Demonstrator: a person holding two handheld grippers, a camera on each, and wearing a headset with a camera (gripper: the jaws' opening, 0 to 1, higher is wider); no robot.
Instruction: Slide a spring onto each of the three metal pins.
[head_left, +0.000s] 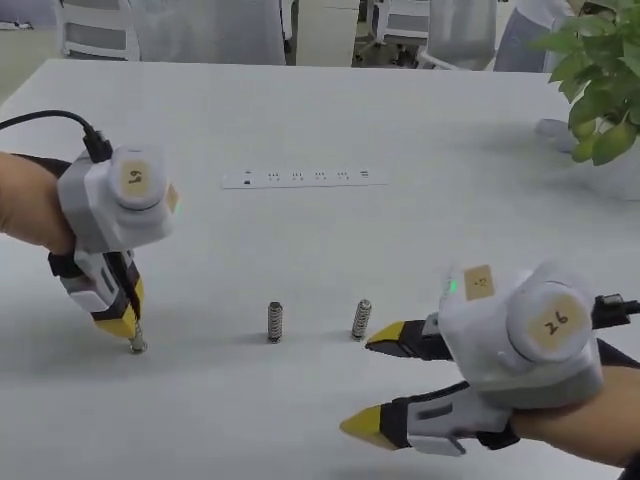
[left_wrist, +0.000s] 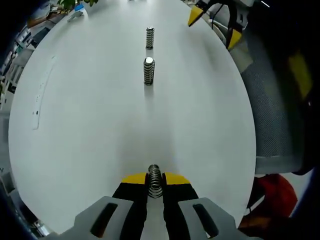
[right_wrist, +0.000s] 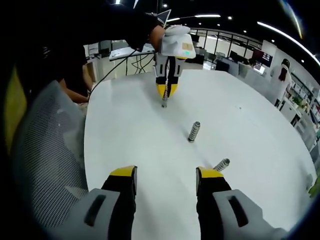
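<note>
In the head view's lower right, the right gripper (head_left: 358, 385) hovers over the white table (head_left: 400, 230), its jaws spread apart and holding nothing. In the right gripper view one jaw tip is just beside the nearest spring (right_wrist: 221, 164), which leans. Further left stands the middle spring (head_left: 275, 321), upright, probably on a pin, though only a metal cap shows. At centre left, the left gripper (head_left: 128, 330) points down, its jaws pinched on the third spring (left_wrist: 155, 181) at the tabletop. A power strip (head_left: 300, 178) lies beyond, and a plant (head_left: 600, 80) stands at upper right.
</note>
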